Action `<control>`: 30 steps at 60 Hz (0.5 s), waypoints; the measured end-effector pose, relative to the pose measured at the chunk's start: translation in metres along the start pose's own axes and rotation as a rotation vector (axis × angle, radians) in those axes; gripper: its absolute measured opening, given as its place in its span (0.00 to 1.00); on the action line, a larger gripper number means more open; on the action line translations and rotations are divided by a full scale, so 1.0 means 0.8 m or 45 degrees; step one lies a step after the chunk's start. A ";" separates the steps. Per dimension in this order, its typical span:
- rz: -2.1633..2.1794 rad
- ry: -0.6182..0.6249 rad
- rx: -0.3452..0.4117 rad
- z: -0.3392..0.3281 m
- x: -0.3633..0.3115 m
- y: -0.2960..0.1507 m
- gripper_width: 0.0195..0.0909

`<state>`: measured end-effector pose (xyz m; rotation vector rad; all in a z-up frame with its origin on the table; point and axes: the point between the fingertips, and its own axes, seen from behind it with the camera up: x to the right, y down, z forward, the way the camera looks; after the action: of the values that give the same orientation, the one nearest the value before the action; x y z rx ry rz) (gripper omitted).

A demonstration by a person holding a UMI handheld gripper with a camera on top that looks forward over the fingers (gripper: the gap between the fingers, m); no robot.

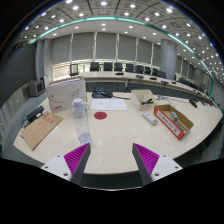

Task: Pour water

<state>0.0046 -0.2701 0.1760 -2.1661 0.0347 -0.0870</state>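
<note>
Two fingers of my gripper (110,158) are spread wide w/ nothing between them, magenta pads (75,156) facing inward. Clear plastic bottle (82,120) stands upright on the white table (120,128), just ahead of the left finger, not touching. Red disc (100,115) lies beyond it. Open cardboard box (173,120) sits to the right, well apart.

I count one clear plastic bottle (81,117), one red round disc (100,115), one open red-sided box (174,120) and one brown flat sheet (41,130) on my worktop (115,135).
</note>
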 end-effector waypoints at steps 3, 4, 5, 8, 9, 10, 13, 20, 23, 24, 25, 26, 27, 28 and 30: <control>0.008 -0.024 -0.014 0.013 -0.029 0.008 0.93; 0.012 -0.032 -0.015 0.017 -0.038 0.009 0.93; 0.017 -0.041 -0.012 0.022 -0.047 0.010 0.93; 0.028 -0.074 0.011 0.038 -0.075 0.007 0.93; 0.030 -0.082 0.022 0.044 -0.083 0.005 0.94; 0.031 -0.089 0.033 0.050 -0.090 0.002 0.94; 0.024 -0.099 0.073 0.071 -0.108 -0.005 0.94; 0.021 -0.085 0.164 0.128 -0.136 -0.025 0.94; 0.029 -0.091 0.207 0.151 -0.147 -0.035 0.94; 0.032 -0.091 0.219 0.159 -0.149 -0.038 0.94; 0.033 -0.090 0.227 0.167 -0.151 -0.040 0.93; 0.034 -0.087 0.233 0.175 -0.154 -0.041 0.94; 0.034 -0.083 0.239 0.183 -0.155 -0.042 0.93; 0.034 -0.077 0.247 0.193 -0.157 -0.044 0.94; 0.033 -0.072 0.263 0.207 -0.160 -0.047 0.93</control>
<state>-0.1109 -0.1049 0.1078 -1.9599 0.0202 -0.0137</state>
